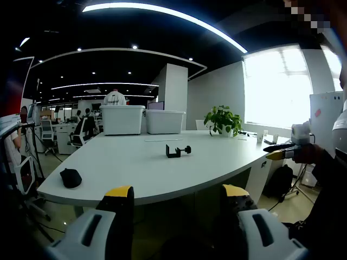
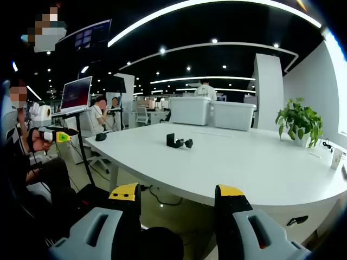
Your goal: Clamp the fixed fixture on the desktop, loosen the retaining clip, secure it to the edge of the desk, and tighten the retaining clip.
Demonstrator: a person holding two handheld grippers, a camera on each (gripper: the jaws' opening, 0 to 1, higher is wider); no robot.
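Note:
A small black clamp fixture point(image 1: 178, 151) stands alone near the middle of a wide white desk point(image 1: 135, 165). My left gripper point(image 1: 177, 192) is held off the desk's near edge, well short of the fixture, with its yellow-tipped jaws wide apart and nothing between them. The right gripper point(image 1: 281, 151) comes into this view from the right, held in a hand beyond the desk's corner. In the right gripper view the fixture point(image 2: 178, 142) sits far out on the desk point(image 2: 244, 162). My right gripper point(image 2: 178, 191) is open and holds nothing. The left gripper point(image 2: 57, 135) shows at the far left.
Two white storage bins point(image 1: 122, 119) point(image 1: 165, 121) and a potted plant point(image 1: 223, 120) stand along the desk's far side. A small black object point(image 1: 70, 177) lies near the left corner. A laptop on a stand point(image 2: 76, 95), office chairs and seated people are beyond the desk.

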